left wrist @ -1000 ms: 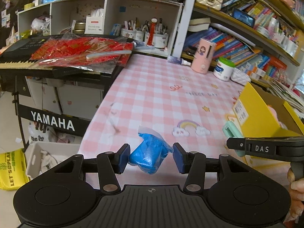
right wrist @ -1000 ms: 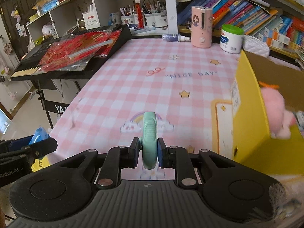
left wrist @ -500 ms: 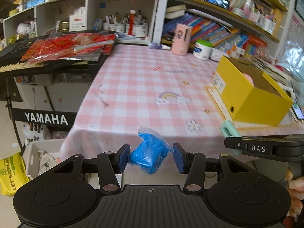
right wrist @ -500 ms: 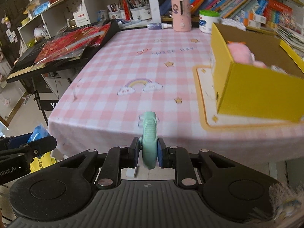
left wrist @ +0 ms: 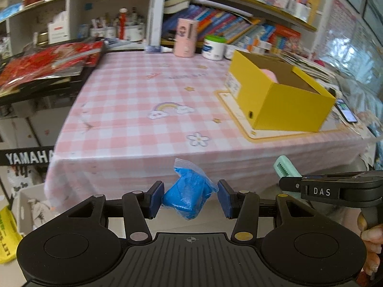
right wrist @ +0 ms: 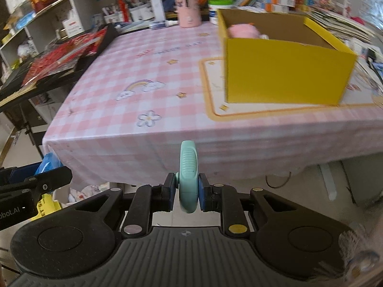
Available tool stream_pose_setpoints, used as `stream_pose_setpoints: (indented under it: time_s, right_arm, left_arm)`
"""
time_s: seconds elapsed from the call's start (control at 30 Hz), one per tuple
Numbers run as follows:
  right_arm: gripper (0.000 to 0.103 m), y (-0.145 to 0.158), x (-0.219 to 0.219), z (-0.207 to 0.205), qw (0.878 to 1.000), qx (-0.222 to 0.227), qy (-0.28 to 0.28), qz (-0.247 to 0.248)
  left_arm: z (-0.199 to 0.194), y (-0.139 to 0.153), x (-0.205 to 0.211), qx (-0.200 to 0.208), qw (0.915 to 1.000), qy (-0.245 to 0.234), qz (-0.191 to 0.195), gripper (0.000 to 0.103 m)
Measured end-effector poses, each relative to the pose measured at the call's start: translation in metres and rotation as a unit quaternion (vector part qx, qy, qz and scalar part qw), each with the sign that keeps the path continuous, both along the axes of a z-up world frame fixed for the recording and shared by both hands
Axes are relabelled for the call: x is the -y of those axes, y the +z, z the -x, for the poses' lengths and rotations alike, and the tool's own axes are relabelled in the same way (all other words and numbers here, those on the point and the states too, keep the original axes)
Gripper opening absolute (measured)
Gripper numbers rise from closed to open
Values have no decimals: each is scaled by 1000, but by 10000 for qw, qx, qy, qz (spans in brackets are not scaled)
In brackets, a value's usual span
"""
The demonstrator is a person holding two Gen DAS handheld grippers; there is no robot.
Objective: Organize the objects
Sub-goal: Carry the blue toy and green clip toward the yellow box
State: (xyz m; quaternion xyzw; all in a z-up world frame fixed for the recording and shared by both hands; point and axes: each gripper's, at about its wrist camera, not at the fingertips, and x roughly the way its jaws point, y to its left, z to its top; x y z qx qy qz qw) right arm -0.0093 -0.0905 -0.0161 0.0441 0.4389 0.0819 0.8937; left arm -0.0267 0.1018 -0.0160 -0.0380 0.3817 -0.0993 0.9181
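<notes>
My left gripper is shut on a small clear bag of blue material, which hangs between the blue pads. My right gripper is shut on a mint green ridged clip, held upright on edge. The left wrist view shows the clip's toothed end sticking out of the right gripper. Both grippers hover off the front edge of the pink checked table, above the floor. An open yellow box stands on the table's right half with a pink plush toy inside.
A black keyboard with red packets on it stands left of the table. Bookshelves, a pink cylinder and a white jar line the far edge. A phone lies right of the box. A white bin sits on the floor.
Both grippers have drawn back from over the table to beyond its front edge and rolled a little. The bag and the clip stay gripped as before.
</notes>
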Motion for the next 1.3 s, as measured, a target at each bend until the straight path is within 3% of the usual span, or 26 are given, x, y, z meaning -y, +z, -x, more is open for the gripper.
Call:
stream_pose_setpoints:
  time_s: [0.6,1.3]
  right_arm:
    - [18,-4,77,25,9940,-133,-1083,33]
    - [18,0,136,-7,9920,-177,-1251,15]
  left_arm:
    - [-18,-3,77,-51,9938,-1111,60,47]
    - [-54,3,135,-7,9919,-1273,24,47]
